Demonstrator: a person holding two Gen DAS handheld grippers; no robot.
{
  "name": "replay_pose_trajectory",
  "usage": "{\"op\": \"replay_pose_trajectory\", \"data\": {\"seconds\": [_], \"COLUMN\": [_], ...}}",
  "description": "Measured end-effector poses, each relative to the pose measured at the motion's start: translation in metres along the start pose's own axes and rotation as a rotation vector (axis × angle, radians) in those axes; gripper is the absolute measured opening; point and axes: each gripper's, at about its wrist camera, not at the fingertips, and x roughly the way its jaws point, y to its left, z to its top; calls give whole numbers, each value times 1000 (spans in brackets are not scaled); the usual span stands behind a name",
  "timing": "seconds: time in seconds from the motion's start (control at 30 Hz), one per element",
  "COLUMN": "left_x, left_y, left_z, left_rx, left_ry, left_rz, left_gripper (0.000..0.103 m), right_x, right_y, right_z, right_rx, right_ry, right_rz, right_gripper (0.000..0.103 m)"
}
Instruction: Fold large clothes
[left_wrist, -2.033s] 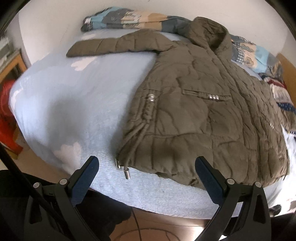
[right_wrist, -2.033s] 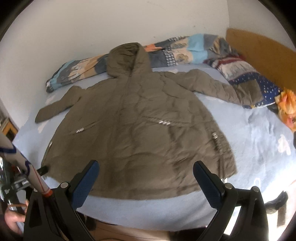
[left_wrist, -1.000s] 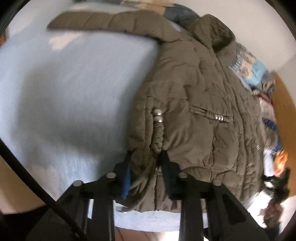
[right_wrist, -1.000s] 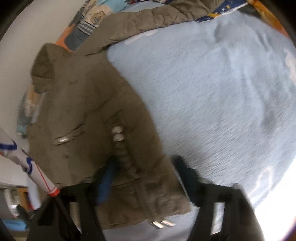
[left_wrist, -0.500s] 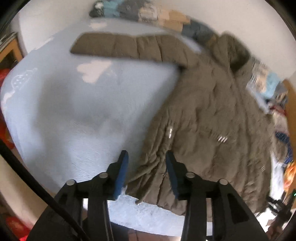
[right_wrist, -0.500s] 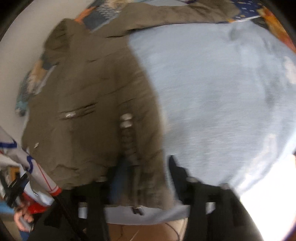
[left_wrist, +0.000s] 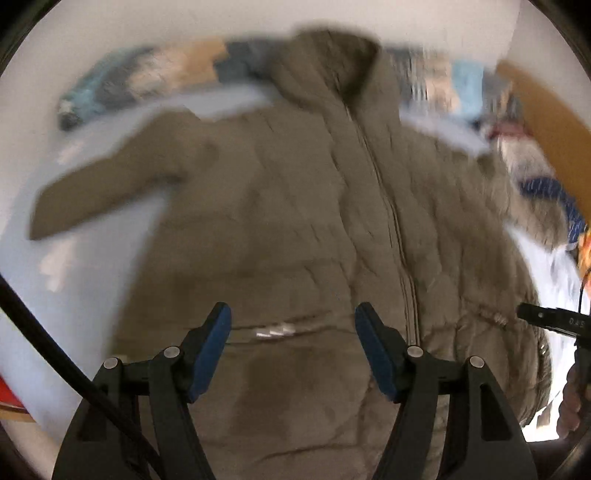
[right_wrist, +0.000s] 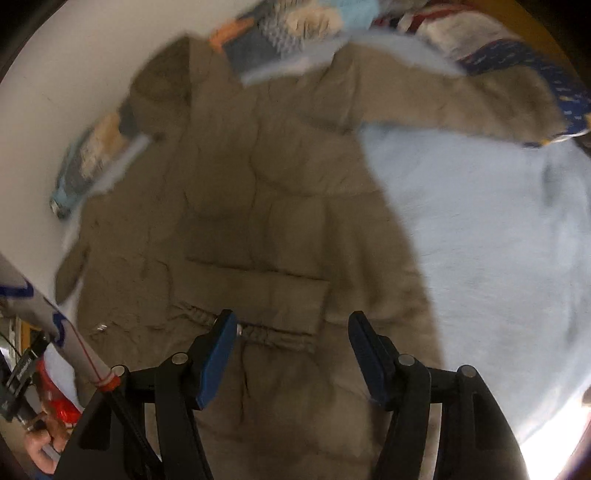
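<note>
A large olive-brown padded hooded jacket (left_wrist: 314, 229) lies front up on a light blue bed (left_wrist: 110, 236), hood toward the wall, both sleeves spread out. My left gripper (left_wrist: 293, 332) is open and empty above the jacket's lower left front, near a pocket zip. In the right wrist view the jacket (right_wrist: 258, 221) has its lower right side folded inward. My right gripper (right_wrist: 290, 336) is open and empty above that lower part. Both views are motion-blurred.
A patchwork quilt (left_wrist: 147, 77) lies bunched along the wall behind the hood. A dark blue patterned blanket (right_wrist: 535, 66) lies by the right sleeve. A wooden headboard (left_wrist: 546, 107) stands at the right. The bare blue bed (right_wrist: 498, 240) stretches to the right.
Both grippers were shut on the jacket's lower side edges a second ago. They have let go, opened and moved over the jacket's middle. The right side edge now lies folded inward.
</note>
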Motion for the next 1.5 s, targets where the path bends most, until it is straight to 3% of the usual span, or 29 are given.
{"op": "replay_pose_trajectory", "data": {"seconds": [0.07,0.1,0.17,0.23,0.33,0.4,0.57,0.7,0.83,0.93,1.0,1.03,1.13,1.33,1.4,1.5], "left_x": [46,56,52,37,18,18,47,59,66,68,71,71,69,58,55,50], "left_y": [-16,-23,-37,-52,-75,-88,-95,-82,-69,-66,-68,-69,-71,-60,-55,-50], "left_z": [1,2,10,25,49,60,82,82,84,84,84,84,84,84,84,86], "left_rx": [43,73,109,113,114,135,134,85,48,34,36,41,58,22,0,-11], "left_ry": [171,184,119,20,-147,-210,-208,-181,-172,-167,-159,-161,-175,-200,-204,-215], "left_rz": [27,72,90,21,-10,-34,-38,-16,-29,-32,-39,-37,-20,-40,-48,-48], "left_gripper": [69,69,69,69,71,73,73,73,73,73,73,73,73,73,73,73], "right_x": [27,32,22,-2,-44,-57,-75,-73,-71,-61,-48,-42,-59,-157,-188,-210], "right_y": [-6,-9,-13,-29,-81,-125,-240,-312,-357,-365,-366,-363,-348,-290,-262,-225], "right_z": [5,7,19,37,72,89,120,121,138,155,166,170,164,172,169,169], "right_rx": [29,41,64,112,229,334,556,704,722,693,671,661,644,552,495,415], "right_ry": [86,99,76,-19,-216,-300,-468,-507,-530,-542,-512,-514,-565,-821,-882,-906], "right_rz": [-22,-12,52,132,111,85,-8,-35,-22,7,8,-2,-78,-75,-59,-31], "right_gripper": [68,70,70,70,70,70,70,67,66,61,41,21,17,15,15,15]}}
